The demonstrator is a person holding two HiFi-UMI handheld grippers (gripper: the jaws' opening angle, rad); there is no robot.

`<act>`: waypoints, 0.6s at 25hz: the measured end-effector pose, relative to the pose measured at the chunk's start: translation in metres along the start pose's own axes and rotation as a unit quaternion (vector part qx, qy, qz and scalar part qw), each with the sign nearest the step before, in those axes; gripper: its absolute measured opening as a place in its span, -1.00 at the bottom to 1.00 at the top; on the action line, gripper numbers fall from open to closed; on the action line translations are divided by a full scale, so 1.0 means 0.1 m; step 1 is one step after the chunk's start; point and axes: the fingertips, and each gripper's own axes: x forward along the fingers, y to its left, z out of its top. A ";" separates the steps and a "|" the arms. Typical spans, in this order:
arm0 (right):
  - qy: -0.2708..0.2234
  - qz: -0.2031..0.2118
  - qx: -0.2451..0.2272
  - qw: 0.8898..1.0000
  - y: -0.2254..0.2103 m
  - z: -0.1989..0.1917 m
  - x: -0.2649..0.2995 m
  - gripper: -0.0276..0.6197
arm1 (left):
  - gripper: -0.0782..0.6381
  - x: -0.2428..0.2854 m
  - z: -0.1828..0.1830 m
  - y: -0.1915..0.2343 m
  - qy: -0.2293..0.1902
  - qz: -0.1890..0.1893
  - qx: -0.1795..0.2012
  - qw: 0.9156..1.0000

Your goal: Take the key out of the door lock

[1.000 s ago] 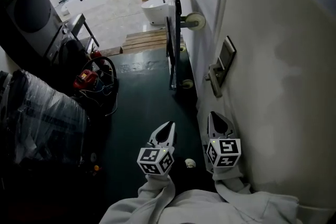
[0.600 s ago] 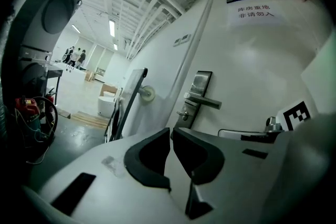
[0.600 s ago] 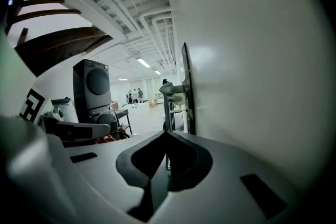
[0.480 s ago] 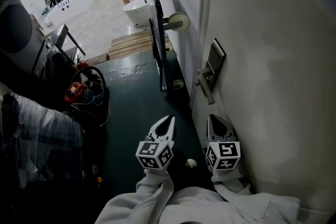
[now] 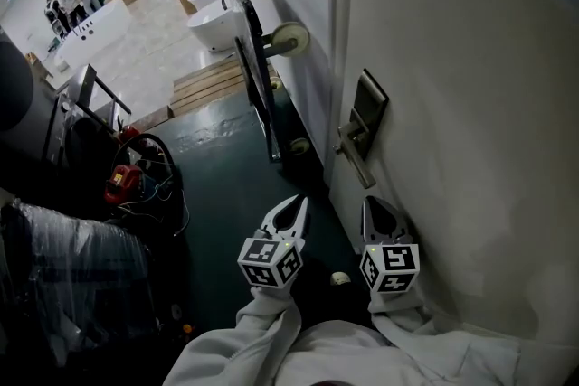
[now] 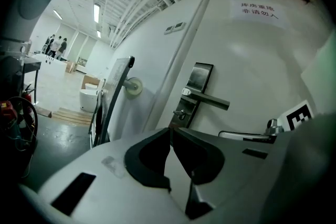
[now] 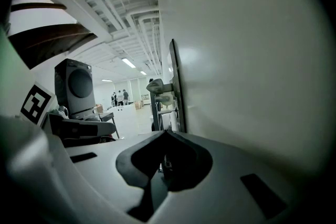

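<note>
A tall, smooth white door [image 5: 452,104] fills the right side of the head view. On it sits a shiny grey metal lock plate [image 5: 369,108] with a long, flat lever handle [image 5: 355,160].

The left gripper view shows more than the head view does. A small metal key [image 6: 180,112] sticks out of the lock just under the handle. A white paper sign [image 6: 257,9] is stuck high up on the door.

The left gripper [image 5: 291,214] is hard white plastic with a black-and-white marker cube. It hangs low over the dark green shiny floor [image 5: 226,185], well apart from the key. Its two jaws are pressed together with nothing between them.

The right gripper [image 5: 378,211] is just beside the door, below the handle. Its jaws are pressed together too, and it is empty.

The right gripper view shows a big dark machine [image 7: 79,86] with a round front. The head view alone shows a small pale round thing [image 5: 340,278] on the floor between the two grippers.
</note>
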 end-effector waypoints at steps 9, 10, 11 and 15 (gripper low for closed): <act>-0.011 -0.074 0.004 0.997 -0.07 -0.02 -0.04 -0.75 | -0.70 0.24 0.04 0.15 0.027 -0.062 -0.017 0.998; -0.011 -0.083 0.006 0.996 -0.09 -0.03 -0.06 -0.75 | -0.70 0.27 0.04 0.15 0.030 -0.071 -0.019 0.997; -0.011 -0.092 0.008 0.996 -0.10 -0.03 -0.07 -0.75 | -0.70 0.30 0.04 0.15 0.033 -0.079 -0.022 0.996; -0.012 -0.130 0.017 0.991 -0.17 -0.05 -0.14 -0.75 | -0.70 0.43 0.05 0.13 0.045 -0.111 -0.032 0.992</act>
